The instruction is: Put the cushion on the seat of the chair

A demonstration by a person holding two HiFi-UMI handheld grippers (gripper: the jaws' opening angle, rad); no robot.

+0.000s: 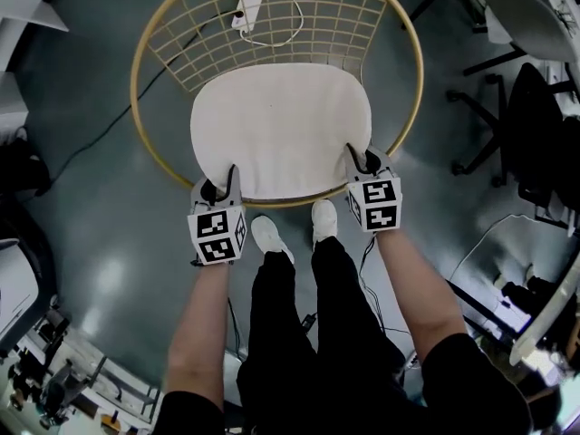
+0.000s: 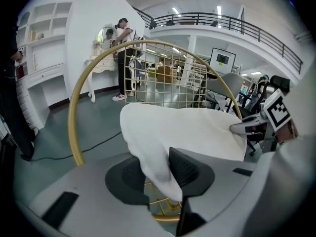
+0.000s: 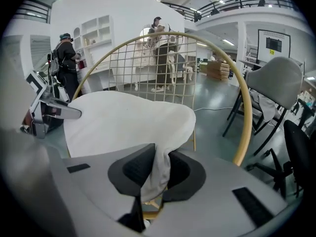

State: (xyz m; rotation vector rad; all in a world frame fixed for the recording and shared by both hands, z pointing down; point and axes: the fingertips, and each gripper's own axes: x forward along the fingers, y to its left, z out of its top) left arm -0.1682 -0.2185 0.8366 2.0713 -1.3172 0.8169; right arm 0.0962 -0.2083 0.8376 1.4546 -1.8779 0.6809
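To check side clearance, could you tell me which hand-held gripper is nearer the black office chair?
Right. The right hand-held gripper pinches the cushion corner on the side toward the black office chair; the left hand-held gripper pinches the opposite front corner, farther away across the cushion.

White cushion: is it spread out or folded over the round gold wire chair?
Spread out: the white cushion stretches open and unfolded over the gold wire chair, its near corners pinched by the left gripper and right gripper.

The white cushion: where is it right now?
In the head view, the white cushion is spread over the seat of the gold wire chair, centre frame, its near corners pinched by the left gripper and right gripper.
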